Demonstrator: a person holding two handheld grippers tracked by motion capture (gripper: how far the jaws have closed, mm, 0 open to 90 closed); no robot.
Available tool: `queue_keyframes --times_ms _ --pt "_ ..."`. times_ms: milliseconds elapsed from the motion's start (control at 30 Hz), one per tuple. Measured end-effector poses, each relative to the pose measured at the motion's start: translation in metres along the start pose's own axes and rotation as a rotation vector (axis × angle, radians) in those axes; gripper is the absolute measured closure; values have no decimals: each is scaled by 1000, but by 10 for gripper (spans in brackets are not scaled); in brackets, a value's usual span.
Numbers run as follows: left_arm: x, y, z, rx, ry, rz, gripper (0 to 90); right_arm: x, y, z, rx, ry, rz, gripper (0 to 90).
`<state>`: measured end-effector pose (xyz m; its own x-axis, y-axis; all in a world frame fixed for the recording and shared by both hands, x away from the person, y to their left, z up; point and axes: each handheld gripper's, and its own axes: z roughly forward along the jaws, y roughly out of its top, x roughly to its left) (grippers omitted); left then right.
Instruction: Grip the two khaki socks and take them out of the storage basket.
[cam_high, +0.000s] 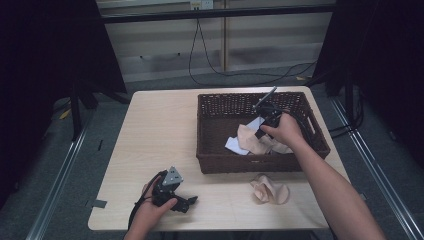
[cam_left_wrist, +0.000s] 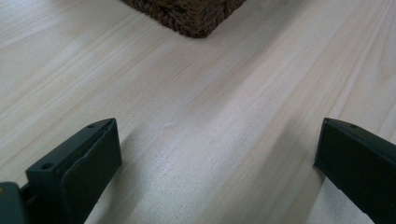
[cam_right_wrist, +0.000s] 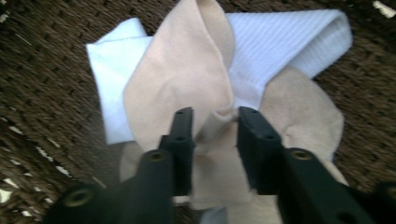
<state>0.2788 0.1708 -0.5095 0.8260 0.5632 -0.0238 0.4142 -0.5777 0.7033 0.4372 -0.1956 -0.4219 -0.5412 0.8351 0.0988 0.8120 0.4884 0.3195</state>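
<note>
- The room is dim, with dark curtains on both sides, a pale wall panel at the back, a black cable (cam_high: 200, 60) hanging down it, and grey floor around the worktop.
- The worktop (cam_high: 155, 140) is pale wood with rounded corners; its left half is bare, giving wide free space from the far edge to the near edge.
- A dark woven basket (cam_high: 215, 107) stands on the right half of the worktop, its right wall close to the worktop's right edge and its near wall set back from the near edge, leaving a strip of bare wood in front.
- In the left claw's view a basket corner (cam_left_wrist: 196, 18) lies ahead across open wood.
- Inside the basket lie a white cloth (cam_right_wrist: 299, 42) and a beige cloth (cam_right_wrist: 182, 74), the beige one partly over the white.
- A second beige cloth (cam_high: 270, 191) lies crumpled on the front strip, just outside the basket's near wall.
- The right claw (cam_right_wrist: 212, 119) reaches down into the basket, jaws narrow, with a raised fold of the beige cloth between them; the fold touches both jaws.
- The left claw (cam_left_wrist: 217, 154) rests low near the worktop's near edge, left of the crumpled cloth, jaws wide apart with bare wood between them.
</note>
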Motion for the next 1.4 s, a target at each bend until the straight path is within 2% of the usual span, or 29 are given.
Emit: queue_keyframes --times_ms 33,67,133,233,400,700,733,767,800,833,867,933,967,1033,1067,1167,1400 --pt "0 0 0 0 0 1 0 0 0 0 -2 3 -2 786" --pt "0 0 0 0 0 1 0 0 0 0 -2 3 -2 786" --pt "0 0 0 0 -1 0 0 0 0 -1 12 41 -6 860" --pt "0 0 0 0 0 0 0 0 -1 -4 35 41 -13 869" --pt "0 0 0 -1 0 0 0 0 -3 -14 23 62 -20 874" --pt "0 0 0 0 0 1 0 0 -4 -29 6 66 -27 879" --pt "0 0 0 0 0 0 0 1 -3 -36 6 65 -41 880" --pt "0 0 0 0 0 0 0 1 -3 -36 6 65 -41 880" --pt "0 0 0 1 0 -1 0 2 -4 -43 -3 81 -44 881" --pt "0 0 0 1 0 -1 0 2 -4 -43 -3 81 -44 881" --pt "0 0 0 4 0 1 0 3 -4 -54 7 89 -58 882" --pt "0 0 0 1 0 0 0 4 -4 -58 3 95 -59 883" --pt "0 0 0 7 -2 2 0 5 -4 -67 -3 106 -68 884" --pt "0 0 0 6 -2 2 0 5 -4 -71 -3 115 -71 884" --pt "0 0 0 6 -2 2 0 6 -5 -82 -15 126 -78 885" --pt "0 0 0 6 -2 1 0 7 -6 -93 -8 117 -89 885" --pt "0 0 0 6 -2 2 0 9 -6 -111 8 132 -99 885"
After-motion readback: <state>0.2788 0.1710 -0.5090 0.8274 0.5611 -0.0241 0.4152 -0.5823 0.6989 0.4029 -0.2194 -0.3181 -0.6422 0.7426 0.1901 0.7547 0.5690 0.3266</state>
